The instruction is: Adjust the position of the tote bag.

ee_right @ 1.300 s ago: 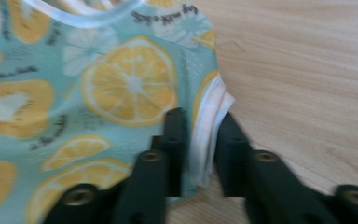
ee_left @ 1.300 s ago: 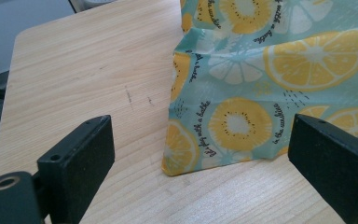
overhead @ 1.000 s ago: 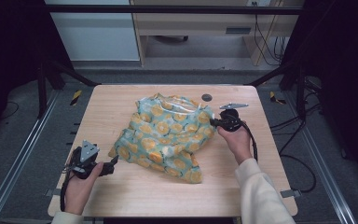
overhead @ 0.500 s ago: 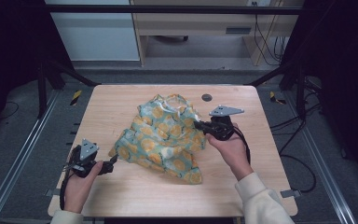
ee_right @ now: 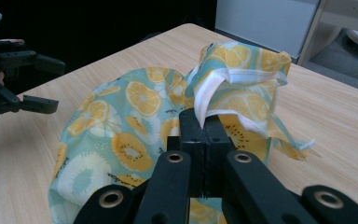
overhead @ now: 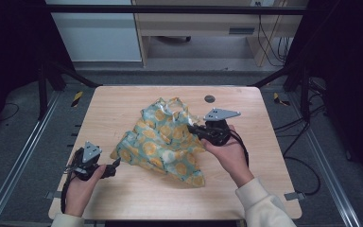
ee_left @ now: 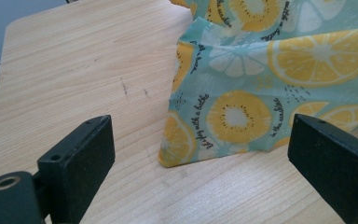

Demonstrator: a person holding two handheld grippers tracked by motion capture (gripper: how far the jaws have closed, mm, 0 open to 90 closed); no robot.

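Since the earlier frames we see the right gripper (overhead: 193,128) carried from the right edge of the cloth inward and upward over its middle, dragging a fold along, so the cloth (overhead: 163,142) now bunches higher at its centre. Our left gripper (overhead: 115,164) has kept its place at the near left of the table (overhead: 123,101).

From the right gripper view we note its jaws pressed together, clamping a white-backed fold of the cloth (ee_right: 223,93) that rises in a loose hump just beyond the tips. The fabric is teal, printed with yellow lemon and orange slices.

From the left gripper view we note jaws standing wide apart, nothing between the pads; the cloth's (ee_left: 270,88) near corner lies on the wood just ahead of them, not touching either.

Cloth lies mid-table, spreading toward the near side. A small dark round disc (overhead: 209,99) sits in the tabletop beyond it, apart from the fabric.
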